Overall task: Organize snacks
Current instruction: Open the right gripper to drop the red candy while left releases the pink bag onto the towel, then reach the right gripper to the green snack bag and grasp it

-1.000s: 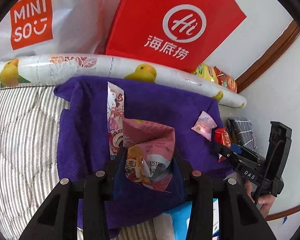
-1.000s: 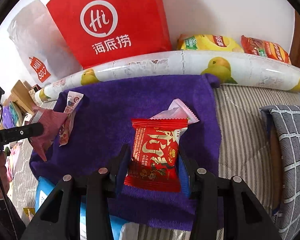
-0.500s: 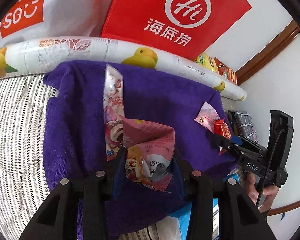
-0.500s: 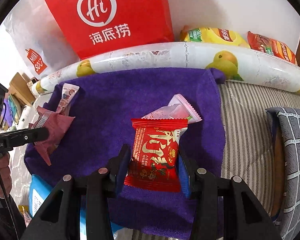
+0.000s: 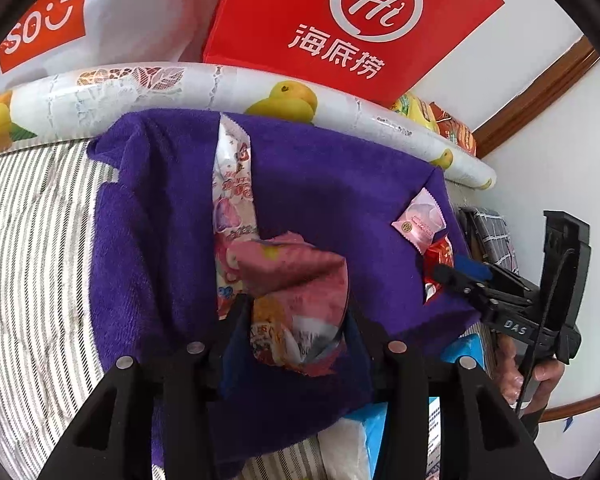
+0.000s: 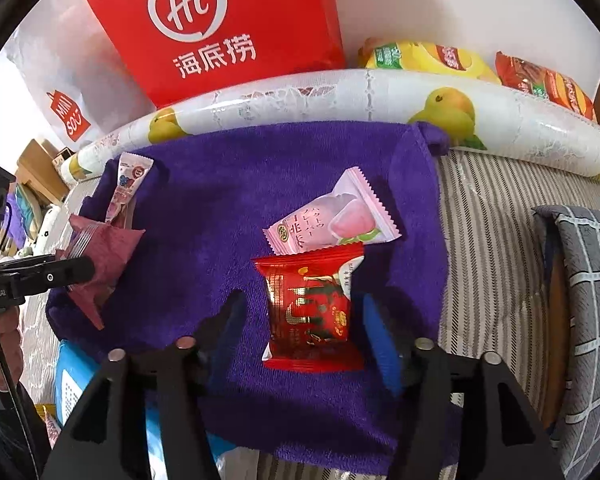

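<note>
Right tool (image 6: 302, 320) just spread its jaws, so the red snack packet (image 6: 310, 312) lies loose between them on the purple towel (image 6: 204, 216). Left tool (image 5: 298, 320), jaws easing apart, still pinches the crumpled pink packet (image 5: 296, 280).

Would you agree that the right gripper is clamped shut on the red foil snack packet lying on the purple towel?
Not quite: the right gripper has just been opening. The right wrist view shows clear gaps between its pads and the red foil snack packet, which lies released on the purple towel.
</note>
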{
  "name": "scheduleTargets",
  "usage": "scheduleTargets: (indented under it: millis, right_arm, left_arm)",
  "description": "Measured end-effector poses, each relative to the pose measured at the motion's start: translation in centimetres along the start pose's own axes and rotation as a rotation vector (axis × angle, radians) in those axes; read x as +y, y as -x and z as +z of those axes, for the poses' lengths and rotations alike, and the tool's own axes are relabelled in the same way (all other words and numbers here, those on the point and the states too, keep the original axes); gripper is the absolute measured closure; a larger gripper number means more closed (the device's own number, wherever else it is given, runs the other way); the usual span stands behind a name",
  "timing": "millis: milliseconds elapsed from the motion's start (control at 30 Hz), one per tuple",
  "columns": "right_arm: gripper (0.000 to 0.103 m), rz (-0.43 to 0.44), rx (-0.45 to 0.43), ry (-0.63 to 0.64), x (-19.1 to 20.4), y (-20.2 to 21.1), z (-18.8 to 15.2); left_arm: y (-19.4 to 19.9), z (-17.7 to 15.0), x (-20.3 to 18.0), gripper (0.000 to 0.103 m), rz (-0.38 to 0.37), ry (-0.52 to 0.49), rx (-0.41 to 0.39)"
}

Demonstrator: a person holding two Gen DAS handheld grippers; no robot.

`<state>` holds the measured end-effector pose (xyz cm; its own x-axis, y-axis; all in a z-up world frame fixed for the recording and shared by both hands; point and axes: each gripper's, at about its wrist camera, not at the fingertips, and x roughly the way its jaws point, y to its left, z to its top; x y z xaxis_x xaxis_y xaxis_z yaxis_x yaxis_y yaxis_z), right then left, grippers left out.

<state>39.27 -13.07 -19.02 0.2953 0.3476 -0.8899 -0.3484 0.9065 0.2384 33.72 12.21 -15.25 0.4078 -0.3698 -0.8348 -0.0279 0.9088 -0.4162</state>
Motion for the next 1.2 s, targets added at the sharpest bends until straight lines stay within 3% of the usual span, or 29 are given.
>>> scheduleTargets:
  millis: [67, 267, 500, 667, 933, 1200]
  right_arm:
    - [0.038, 0.002, -0.012, -0.012, -0.1, 0.7, -0.2]
    - [0.038, -0.034, -0.058, -0.031, 0.4, 3.3, -1.0]
    - [0.037, -0.138, -0.119, -0.042, 1.5, 7.5, -2.8]
    - [0.021, -0.197, -0.176, -0.055, 2.6, 11.2, -4.3]
    - [0.017, -0.267, -0.253, -0.021, 4.9, 16.5, -7.8]
    - [0.017, -0.235, -0.24, 0.002, 5.7, 18.0, -11.4]
  left_arm:
    - [0.6, -0.2, 0.1, 0.045, 0.01, -0.004, -0.006]
    - [2.4, -1.0, 0.3, 0.044, 0.047, 0.004, -0.022]
    - [6.2, -3.0, 0.0, 0.044, 0.066, -0.001, -0.068]
    - [9.4, -4.9, -1.0, 0.044, 0.061, -0.024, -0.129]
    - [12.6, -8.3, -3.5, 0.044, 0.08, -0.068, -0.189]
    - [14.3, -11.4, -5.0, 0.044, 0.106, -0.084, -0.245]
